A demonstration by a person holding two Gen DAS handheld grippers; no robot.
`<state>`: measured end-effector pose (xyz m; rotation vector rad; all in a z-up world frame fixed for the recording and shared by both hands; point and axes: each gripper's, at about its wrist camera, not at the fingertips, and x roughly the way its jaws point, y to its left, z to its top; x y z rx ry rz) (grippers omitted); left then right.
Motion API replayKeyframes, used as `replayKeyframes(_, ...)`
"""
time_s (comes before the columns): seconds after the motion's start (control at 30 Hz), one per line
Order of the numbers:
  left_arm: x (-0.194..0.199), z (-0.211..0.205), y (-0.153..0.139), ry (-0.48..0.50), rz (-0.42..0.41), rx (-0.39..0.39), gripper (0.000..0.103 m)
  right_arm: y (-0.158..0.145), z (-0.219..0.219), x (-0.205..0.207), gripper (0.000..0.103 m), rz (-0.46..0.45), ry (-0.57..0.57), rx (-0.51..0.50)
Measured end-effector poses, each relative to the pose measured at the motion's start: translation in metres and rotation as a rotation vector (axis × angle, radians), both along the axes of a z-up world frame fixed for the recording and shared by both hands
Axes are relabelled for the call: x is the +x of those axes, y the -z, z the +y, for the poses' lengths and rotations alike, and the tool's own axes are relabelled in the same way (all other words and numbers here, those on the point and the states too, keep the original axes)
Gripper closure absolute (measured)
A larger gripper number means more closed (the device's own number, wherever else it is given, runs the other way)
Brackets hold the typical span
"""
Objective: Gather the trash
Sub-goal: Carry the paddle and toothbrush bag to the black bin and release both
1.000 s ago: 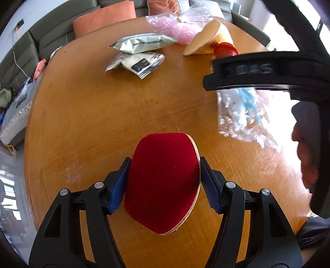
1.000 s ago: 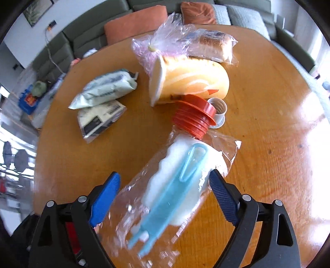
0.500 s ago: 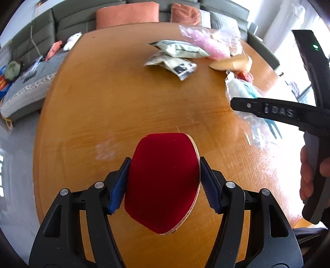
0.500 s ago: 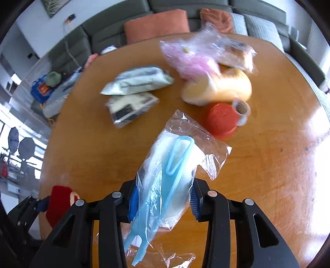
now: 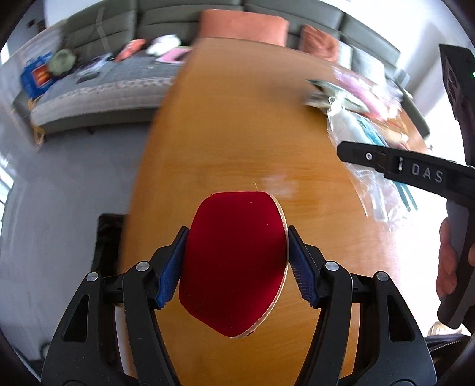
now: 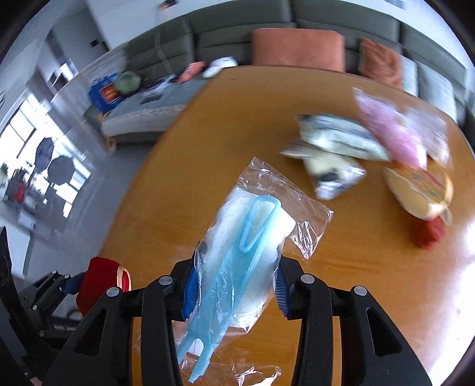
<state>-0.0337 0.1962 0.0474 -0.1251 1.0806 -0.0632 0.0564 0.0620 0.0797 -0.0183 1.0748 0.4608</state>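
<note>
Left tongs (image 5: 234,267) pinch red pad (image 5: 234,261), right tongs (image 6: 234,285) clear bag (image 6: 252,237), seemingly above table (image 6: 356,267) edge.

The left gripper (image 5: 234,264) squeezes a red flat piece (image 5: 234,261) between its blue pads (image 5: 172,267), above the brown wooden table (image 5: 237,124). On the right, the right gripper (image 5: 415,169) holds a crinkly clear plastic bag (image 5: 380,190). Far back stands a grey sofa (image 5: 166,26) with an orange cushion (image 5: 243,26).
</note>
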Motion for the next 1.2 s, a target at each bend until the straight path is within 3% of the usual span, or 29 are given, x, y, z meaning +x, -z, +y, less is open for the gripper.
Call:
replayKeyframes(0.63, -0.073, 0.184, 0.019, -0.444, 0.041, 0.018, 0.04, -0.013, 0.21, -0.031, 0.057, -0.025, -0.418, 0.001)
replayKeyframes(0.8, -0.079, 0.215, 0.027, -0.514, 0.065, 0.025, 0.04, -0.011, 0.259, -0.038, 0.056, -0.024, -0.505, -0.001)
replayKeyframes(0.87, -0.08, 0.223, 0.029, -0.53, 0.068, 0.029, 0.039, -0.01, 0.274, -0.037, 0.051, -0.012, -0.526, 0.013)
replayKeyframes(0.9, -0.08, 0.227, 0.03, -0.539, 0.075, 0.03, 0.039, -0.01, 0.28, -0.036, 0.04, -0.004, -0.536, 0.018)
replayKeyframes(0.93, -0.079, 0.232, 0.032, -0.552, 0.09, 0.03, 0.035, -0.01, 0.291, -0.033, 0.035, 0.01, -0.547, 0.017)
replayKeyframes(1.0, -0.079, 0.242, 0.035, -0.603, 0.117, 0.044, 0.005, -0.011, 0.305, -0.03, 0.029, 0.006, -0.554, 0.015)
replayKeyframes(1.2, -0.082, 0.26, 0.035, -0.658, 0.117, 0.041, 0.005, -0.012, 0.313, -0.03, 0.029, -0.002, -0.556, 0.024)
